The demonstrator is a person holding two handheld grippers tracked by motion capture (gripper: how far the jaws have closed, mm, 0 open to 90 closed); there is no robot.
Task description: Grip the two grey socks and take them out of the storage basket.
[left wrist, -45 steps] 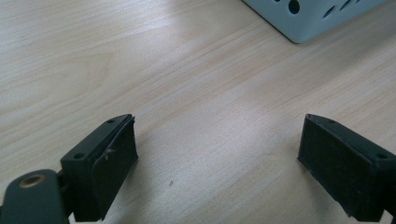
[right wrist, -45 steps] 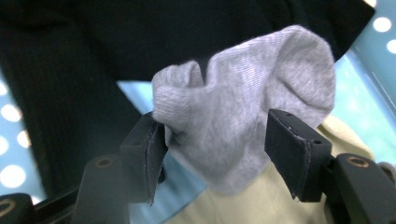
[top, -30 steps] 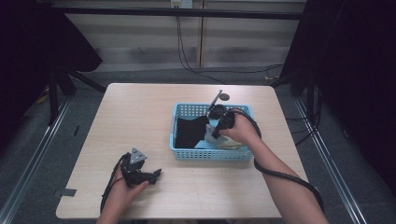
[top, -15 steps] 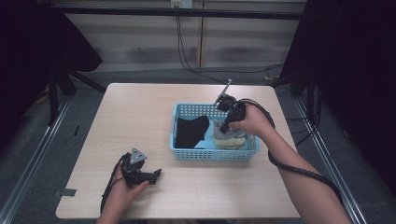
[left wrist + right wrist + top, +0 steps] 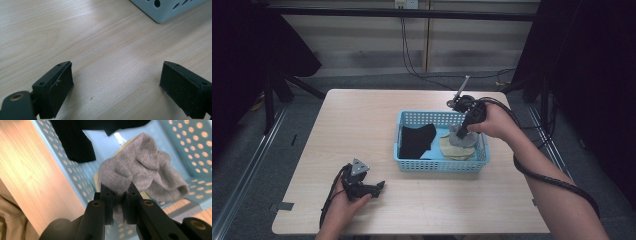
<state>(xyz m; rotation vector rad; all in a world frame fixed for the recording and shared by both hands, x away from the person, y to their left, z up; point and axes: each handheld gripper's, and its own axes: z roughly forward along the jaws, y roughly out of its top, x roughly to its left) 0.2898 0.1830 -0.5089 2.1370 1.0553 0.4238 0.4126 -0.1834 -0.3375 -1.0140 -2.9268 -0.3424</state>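
My right gripper (image 5: 119,192) is shut on a grey sock (image 5: 140,170), which hangs bunched above the blue basket (image 5: 412,162). In the high view the right gripper (image 5: 463,131) holds the grey sock (image 5: 460,137) over the basket's right half. Lying in the basket are a black sock (image 5: 416,140) on the left and a beige sock (image 5: 452,149) under the grey one. My left gripper (image 5: 379,186) rests on the table near the front left, open, with nothing between its jaws (image 5: 115,85).
The wooden table (image 5: 362,115) has bare room left of and behind the basket. A corner of the basket (image 5: 165,10) lies ahead of the left gripper. A black cable (image 5: 547,175) trails from the right gripper along the forearm. Dark stands flank the table.
The right gripper has risen out of the basket toward its right side, lifting the grey sock with it. The left gripper has not moved.
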